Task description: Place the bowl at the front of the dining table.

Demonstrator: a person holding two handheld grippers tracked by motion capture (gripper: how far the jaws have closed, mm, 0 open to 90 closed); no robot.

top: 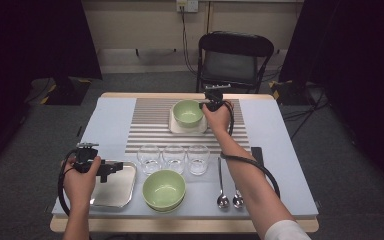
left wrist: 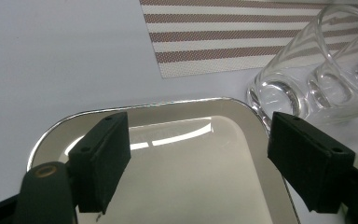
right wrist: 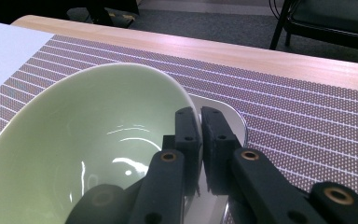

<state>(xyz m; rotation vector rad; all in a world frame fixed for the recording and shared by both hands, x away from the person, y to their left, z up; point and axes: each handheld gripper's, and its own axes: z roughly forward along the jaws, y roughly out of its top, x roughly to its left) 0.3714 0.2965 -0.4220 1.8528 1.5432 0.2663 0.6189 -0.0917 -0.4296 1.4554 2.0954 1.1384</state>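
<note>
Far on the striped mat (top: 155, 125): right gripper (right wrist: 199, 122) clamped on green bowl (right wrist: 74, 154) rim, bowl leftward; left gripper (left wrist: 198, 149) open over near tray (left wrist: 191, 186).

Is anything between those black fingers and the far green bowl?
Nothing visible. The right gripper is already shut on the rim of the far green bowl, one finger inside and one outside. The bowl sits on a small tray on the striped mat.
</note>
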